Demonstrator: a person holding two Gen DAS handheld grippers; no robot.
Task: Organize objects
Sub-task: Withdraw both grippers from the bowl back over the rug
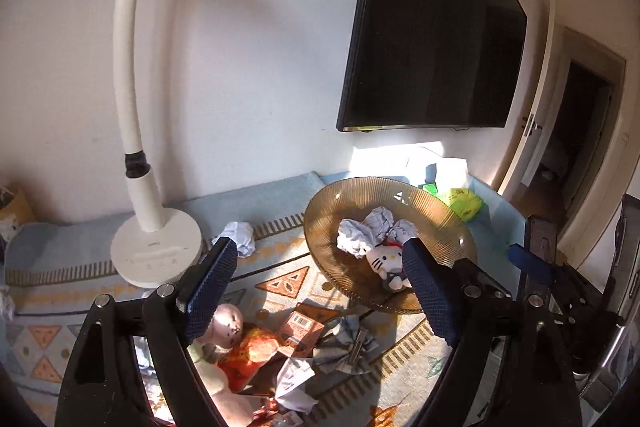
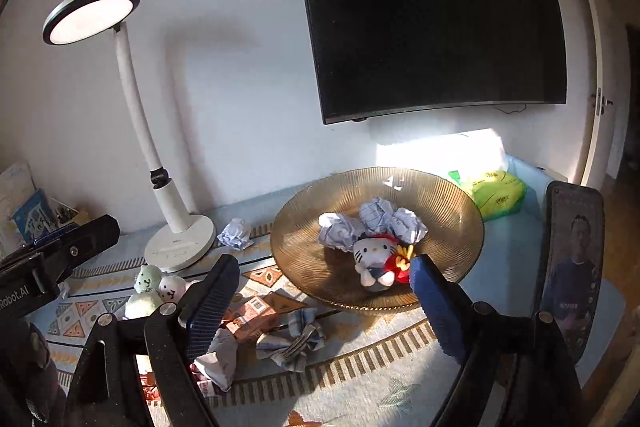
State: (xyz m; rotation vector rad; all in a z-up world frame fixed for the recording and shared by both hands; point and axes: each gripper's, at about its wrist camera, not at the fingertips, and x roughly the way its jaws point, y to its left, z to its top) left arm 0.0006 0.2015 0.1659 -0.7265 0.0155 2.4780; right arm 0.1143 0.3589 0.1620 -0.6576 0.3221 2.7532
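Starting at the left gripper (image 1: 320,245): wide open, holding nothing, tipped a bit down toward the desk (image 1: 408,367). Same for the right gripper (image 2: 325,261): wide open, empty, tipped down too.

Just under and between the left jaws: a small box (image 1: 298,329), a red packet (image 1: 248,351), a doll (image 1: 226,321) and a paper wad (image 1: 294,383), all in a heap near the front edge of the desk. Beside them, a checked cloth (image 1: 344,343), bunched up, with its long side running left to right.

From the right gripper, the same box (image 2: 252,315) close by the left finger, lying on a slant, and the cloth (image 2: 296,339) low between the jaws. Probably the right hand nearer to the cloth, the left hand nearer to the doll and packet.

Farther out, toward the back right of the desk: a big brown bowl (image 1: 360,183), already holding three paper balls (image 1: 356,239) and a cat toy (image 1: 384,259). Likely the place for the loose things. From the heap, up and to the right to reach it.

At the back left: a lamp (image 1: 156,255), with one more paper ball (image 1: 242,237) just beside its foot. Behind the bowl, a green pack (image 1: 464,203) at the back right corner.

Open mat between heap and bowl, so room to lift and carry. Worth watching: the bowl's near rim, close to both right fingers, and the lamp's foot, close to the left one.
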